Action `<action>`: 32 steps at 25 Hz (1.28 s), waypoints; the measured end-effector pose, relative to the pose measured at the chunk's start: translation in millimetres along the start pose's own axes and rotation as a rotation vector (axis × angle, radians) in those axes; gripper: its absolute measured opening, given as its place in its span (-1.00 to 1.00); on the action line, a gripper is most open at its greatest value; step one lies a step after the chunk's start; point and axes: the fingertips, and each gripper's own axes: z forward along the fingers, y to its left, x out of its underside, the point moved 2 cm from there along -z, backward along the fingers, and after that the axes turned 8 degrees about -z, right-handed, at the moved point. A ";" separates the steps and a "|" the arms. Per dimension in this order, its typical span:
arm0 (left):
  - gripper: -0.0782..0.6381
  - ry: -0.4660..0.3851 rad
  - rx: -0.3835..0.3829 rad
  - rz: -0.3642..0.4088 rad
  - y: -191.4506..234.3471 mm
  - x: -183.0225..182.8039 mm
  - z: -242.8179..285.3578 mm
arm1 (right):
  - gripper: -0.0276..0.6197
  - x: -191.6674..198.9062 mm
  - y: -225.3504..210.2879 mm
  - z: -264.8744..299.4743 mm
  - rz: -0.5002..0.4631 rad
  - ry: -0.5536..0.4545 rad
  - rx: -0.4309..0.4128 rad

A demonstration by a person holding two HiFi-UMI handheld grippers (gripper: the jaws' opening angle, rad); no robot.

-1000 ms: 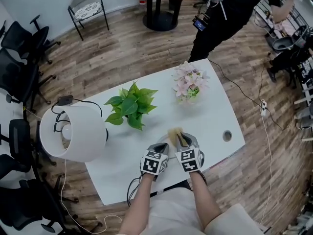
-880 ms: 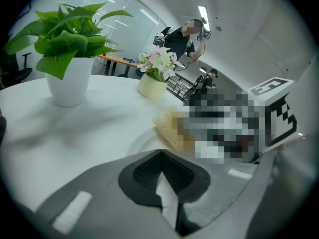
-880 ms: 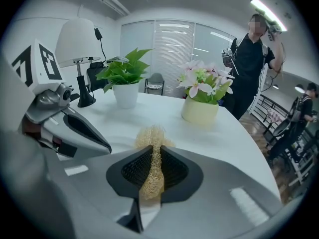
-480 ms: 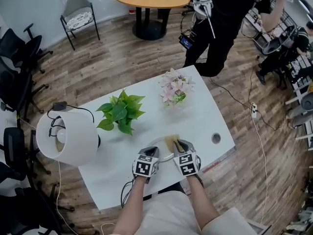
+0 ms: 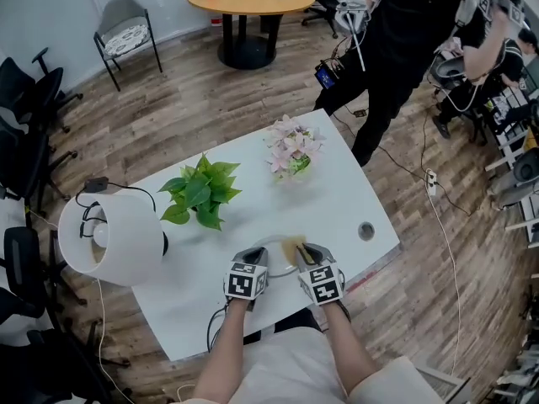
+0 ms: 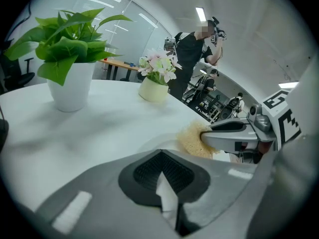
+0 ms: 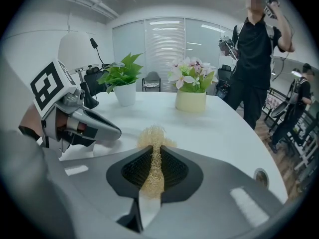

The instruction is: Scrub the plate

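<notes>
1. Setup is done. Your left claw (image 5: 255,261) grips the near rim of the white round plate (image 5: 274,255). The plate lies flat on the white table (image 5: 337,200), directly in front of you and just ahead of both claws.
2. Your right claw (image 5: 303,253) carries the tan fibrous scrub pad (image 5: 294,247). In the head view the pad sits over the right part of the plate. It looks like it is touching the surface or just above it; I can't confirm contact.
3. In the left gripper view, the left claw (image 6: 164,180) has its jaws almost together. Only a thin white edge shows between the pads, which I read as the plate rim.
4. In the right gripper view, the right claw (image 7: 152,171) is pinched narrow on the scrub pad (image 7: 154,136). A tuft of the pad sticks out past the jaw tips.
5. Progress is my judgement: you're in the scrubbing step, and nothing shows it is finished. No suds, water or dirt are visible, so I can't grade how much of the surface is covered. Treat the left part of the plate and the far rim as left to do.
6. The green leafy plant in a white pot (image 5: 202,194) and the pink flowers in a pale pot (image 5: 289,151) stand well apart behind the plate, so they are not in the way.
</notes>
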 end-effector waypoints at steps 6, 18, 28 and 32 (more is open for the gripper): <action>-0.78 -0.019 0.022 0.001 -3.9 -5.5 3.2 | -0.71 1.4 5.0 0.4 0.003 0.011 -0.008; -0.78 -0.017 0.098 0.001 -3.8 -2.6 1.3 | -0.72 1.8 28.9 20.3 0.061 0.021 -0.023; -0.78 -0.046 0.102 -0.010 -2.3 -4.3 -5.0 | -0.72 -0.5 46.1 27.6 0.031 0.076 -0.034; -0.78 -0.102 0.055 -0.018 12.0 -7.8 -30.5 | -0.72 -0.5 43.3 27.8 0.030 0.079 -0.039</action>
